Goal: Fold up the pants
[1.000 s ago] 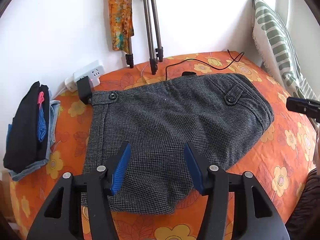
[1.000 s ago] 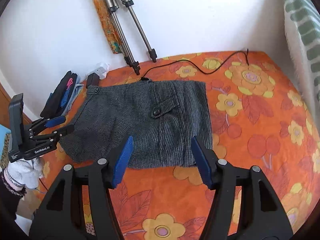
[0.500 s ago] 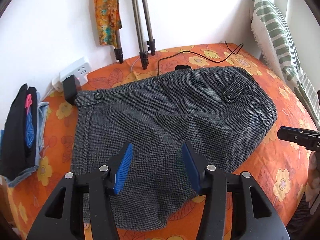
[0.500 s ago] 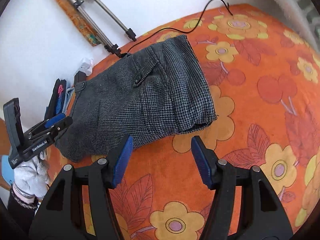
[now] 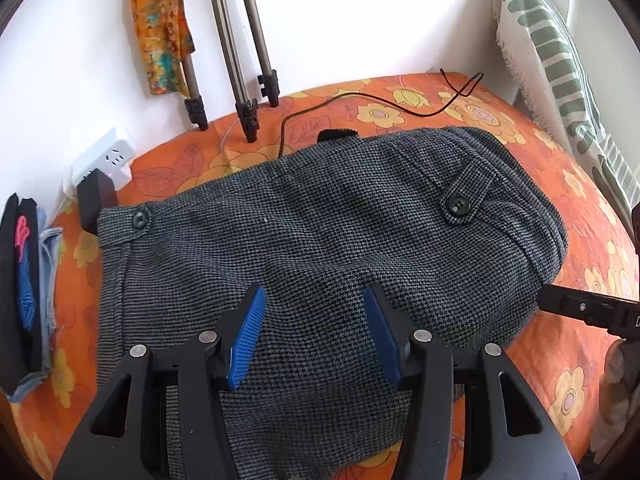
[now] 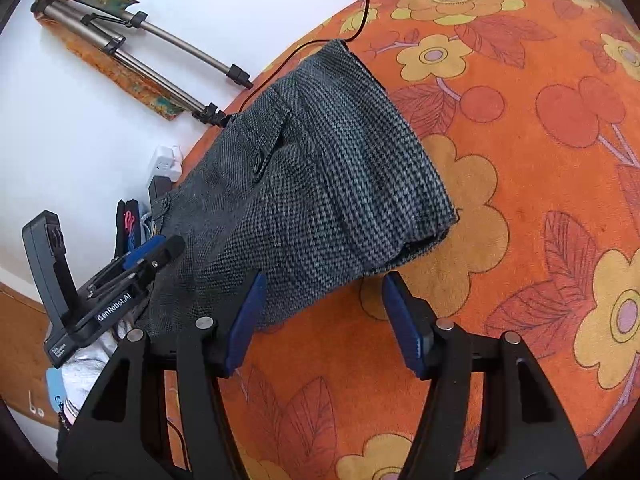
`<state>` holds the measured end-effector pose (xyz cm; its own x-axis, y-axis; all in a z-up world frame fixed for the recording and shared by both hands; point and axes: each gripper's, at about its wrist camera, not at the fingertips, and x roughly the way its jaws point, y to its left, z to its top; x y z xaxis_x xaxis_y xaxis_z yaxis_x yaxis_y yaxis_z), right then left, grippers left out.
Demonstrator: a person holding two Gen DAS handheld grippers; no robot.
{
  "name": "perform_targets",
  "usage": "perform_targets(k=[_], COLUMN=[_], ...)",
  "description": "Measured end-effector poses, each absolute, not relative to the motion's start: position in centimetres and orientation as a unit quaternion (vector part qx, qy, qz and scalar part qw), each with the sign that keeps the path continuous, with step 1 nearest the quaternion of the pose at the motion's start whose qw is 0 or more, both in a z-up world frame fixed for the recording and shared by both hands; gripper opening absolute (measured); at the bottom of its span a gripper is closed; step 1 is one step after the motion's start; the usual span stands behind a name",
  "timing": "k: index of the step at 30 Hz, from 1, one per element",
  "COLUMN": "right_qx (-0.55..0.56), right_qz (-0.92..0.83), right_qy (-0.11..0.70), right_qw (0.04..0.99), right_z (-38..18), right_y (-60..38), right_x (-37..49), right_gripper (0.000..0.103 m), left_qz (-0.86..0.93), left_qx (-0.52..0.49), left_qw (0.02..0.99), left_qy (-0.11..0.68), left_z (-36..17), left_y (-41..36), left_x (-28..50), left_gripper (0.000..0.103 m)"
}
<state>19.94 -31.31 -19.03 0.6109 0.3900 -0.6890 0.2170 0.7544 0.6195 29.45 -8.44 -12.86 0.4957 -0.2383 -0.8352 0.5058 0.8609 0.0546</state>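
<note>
Grey houndstooth pants (image 5: 320,220), folded into a short bundle, lie on the orange flowered bedspread (image 5: 580,360). My left gripper (image 5: 314,320) hovers open over the near part of the pants, cloth showing below the gap but nothing pinched. In the right wrist view the pants (image 6: 304,200) run diagonally. My right gripper (image 6: 324,292) stands open at their near folded edge, its left finger over the cloth and its right finger over the bedspread (image 6: 520,280). Each gripper appears in the other's view: the right gripper (image 5: 588,312), the left gripper (image 6: 148,256).
Tripod legs (image 5: 244,80) and an orange cloth (image 5: 160,28) stand against the white wall. A white power strip (image 5: 104,160) with a black plug, a black cable (image 5: 400,104), a pile of folded clothes (image 5: 24,280) at the left and a striped pillow (image 5: 560,60) at the right border the bed.
My left gripper has moved forward and lower over the pants. My right gripper has sunk and rolled, so its view tilts, and it is closer to the pants' folded edge.
</note>
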Motion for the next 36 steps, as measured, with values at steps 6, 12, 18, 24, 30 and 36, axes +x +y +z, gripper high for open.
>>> perform_targets(k=[6, 12, 18, 24, 30, 36], right_qx=[0.37, 0.406, 0.432, 0.438, 0.434, 0.453], right_qz=[0.052, 0.054, 0.043, 0.049, 0.04, 0.027], right_qy=[0.43, 0.419, 0.415, 0.415, 0.411, 0.398], right_qw=[0.822, 0.81, 0.799, 0.796, 0.801, 0.797], right_z=[-19.1, -19.4, -19.5, -19.3, -19.3, -19.7], right_y=[-31.2, -31.3, -31.4, -31.6, -31.4, -31.9], right_x=[20.7, 20.7, 20.9, 20.0, 21.7, 23.2], right_gripper=[0.063, 0.065, 0.065, 0.065, 0.065, 0.065], left_qz=[-0.221, -0.216, -0.212, -0.234, -0.237, -0.239], left_qx=[0.155, 0.168, 0.163, 0.162, 0.178, 0.172], left_qw=[0.844, 0.84, 0.842, 0.846, 0.837, 0.835], left_qy=[0.464, 0.468, 0.468, 0.45, 0.461, 0.465], left_z=[-14.5, -16.6, -16.0, -14.6, -15.7, -16.4], left_y=[-9.1, -9.1, -9.0, -9.5, -10.2, -10.1], left_x=[30.0, 29.8, 30.0, 28.3, 27.9, 28.0], left_gripper=[0.051, 0.051, 0.05, 0.05, 0.048, 0.049])
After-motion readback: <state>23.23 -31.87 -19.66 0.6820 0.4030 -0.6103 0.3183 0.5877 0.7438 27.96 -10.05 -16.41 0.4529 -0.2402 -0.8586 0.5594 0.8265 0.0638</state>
